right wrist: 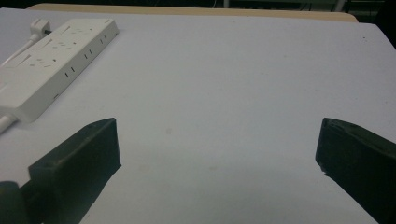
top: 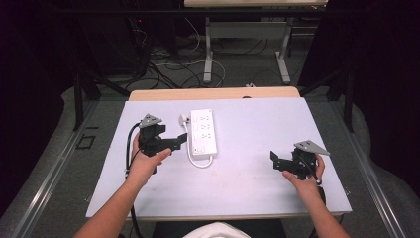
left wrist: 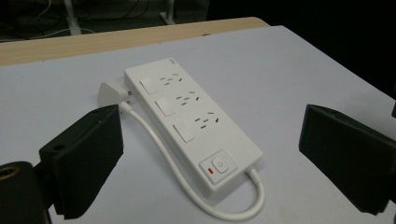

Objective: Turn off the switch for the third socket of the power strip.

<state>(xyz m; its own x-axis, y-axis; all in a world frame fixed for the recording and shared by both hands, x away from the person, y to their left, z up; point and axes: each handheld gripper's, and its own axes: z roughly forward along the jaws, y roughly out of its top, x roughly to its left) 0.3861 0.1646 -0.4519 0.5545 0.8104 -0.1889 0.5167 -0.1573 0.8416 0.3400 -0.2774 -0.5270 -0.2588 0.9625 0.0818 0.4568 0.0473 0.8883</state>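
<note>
White rectangular plastic power strip [top: 204, 131] lies flat mid-table on pale sheet [top: 247, 168], its white cord [left wrist: 187, 186] looping to white plug [left wrist: 109, 93] beside it. Left gripper [top: 176, 141] just left of strip, jaws wide, empty. Right gripper [top: 275, 158] well apart, jaws wide, empty.

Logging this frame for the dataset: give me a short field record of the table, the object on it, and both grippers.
surface: white table top
object: white power strip, lying flat, left of centre
cable: white cord looped beside strip, plug at its far end
switch: red indicator by power button
left gripper: open, beside the strip, holding nothing
right gripper: open, over bare table, holding nothing
</note>
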